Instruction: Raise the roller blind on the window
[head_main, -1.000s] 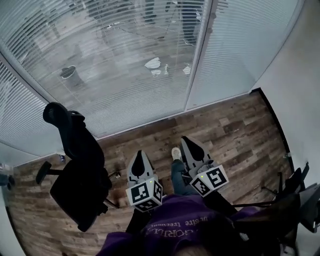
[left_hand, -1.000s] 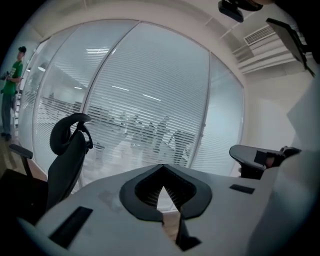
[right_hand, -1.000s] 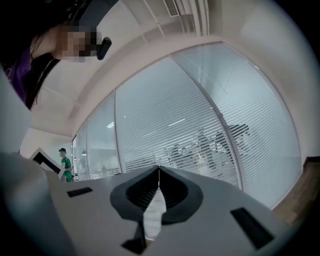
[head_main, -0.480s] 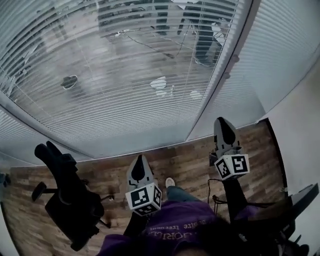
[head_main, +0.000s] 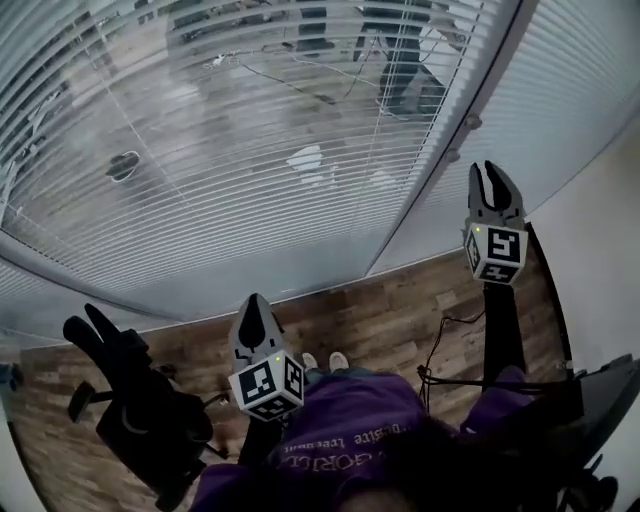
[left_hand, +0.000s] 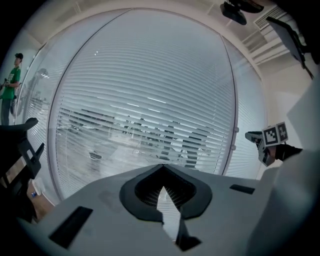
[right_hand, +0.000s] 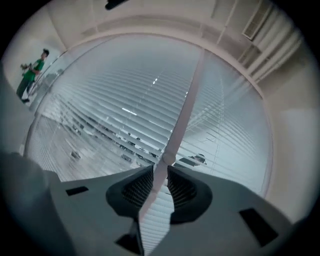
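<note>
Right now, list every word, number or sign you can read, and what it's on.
Purple shirt: white print, upside down, too blurred to read.
Left cube, right cube: black-and-white square codes, no words or numbers.
Nothing else readable.

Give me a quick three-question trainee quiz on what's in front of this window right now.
1. Which gripper is held farther out toward the blind: A left, B right?
2. True or false: the office chair stands at the person's right.
3. Fill in: the floor is made of ____ planks.
Key: 1 B. The right gripper is farther out, its jaws opening with nothing gripped, while the left gripper is low and shut. 2 False, it is at the left. 3 Wooden.
</note>
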